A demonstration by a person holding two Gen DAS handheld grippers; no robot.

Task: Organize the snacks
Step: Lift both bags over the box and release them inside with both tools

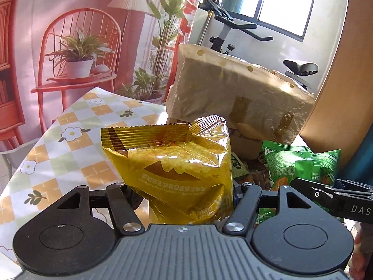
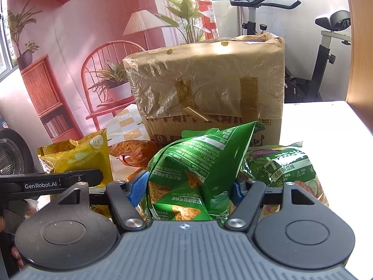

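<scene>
We see a yellow snack bag (image 1: 172, 172) clamped between the fingers of the left tool (image 1: 184, 198) and a green chip bag (image 2: 193, 177) pinched likewise in the right tool (image 2: 188, 191), both bags lifted above the desk (image 1: 70, 144). Behind them stands a plastic-wrapped cardboard box (image 2: 209, 84), open at the top, which we judge to be the destination. Another green packet (image 2: 286, 165) and an orange wrapper (image 2: 132, 151) lie loose nearby, so we judge the sorting to be only partway done.
</scene>
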